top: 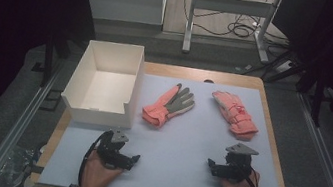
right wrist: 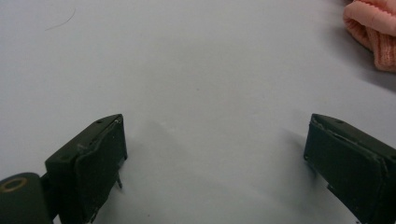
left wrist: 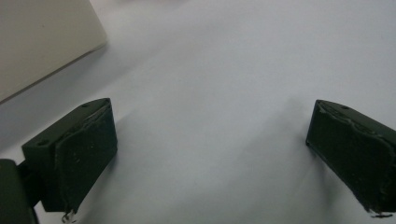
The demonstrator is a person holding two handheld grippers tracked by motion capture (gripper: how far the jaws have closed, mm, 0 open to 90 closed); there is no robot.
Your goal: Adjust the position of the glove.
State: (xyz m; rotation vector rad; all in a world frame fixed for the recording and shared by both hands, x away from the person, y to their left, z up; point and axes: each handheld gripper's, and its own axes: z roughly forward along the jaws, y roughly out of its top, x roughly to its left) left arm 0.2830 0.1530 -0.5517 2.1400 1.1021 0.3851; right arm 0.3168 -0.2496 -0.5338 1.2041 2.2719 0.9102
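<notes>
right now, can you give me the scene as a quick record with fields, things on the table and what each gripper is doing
surface: table with a pale mat
box: white box, open top, looks empty, far left
left glove: pink glove, grey palm up, beside the box
right glove: pink glove, apart from the other
left gripper: left gripper jaws wide apart, nothing between them, near edge
right gripper: right gripper jaws wide apart, nothing between them, glove cuff ahead

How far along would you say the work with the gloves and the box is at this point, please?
Nothing looks done yet: the white box is empty, and both pink gloves lie flat on the table. Nothing is in hand; the left gripper and right gripper sit open near the table's front edge. If the gloves belong in the box, everything remains.
</notes>
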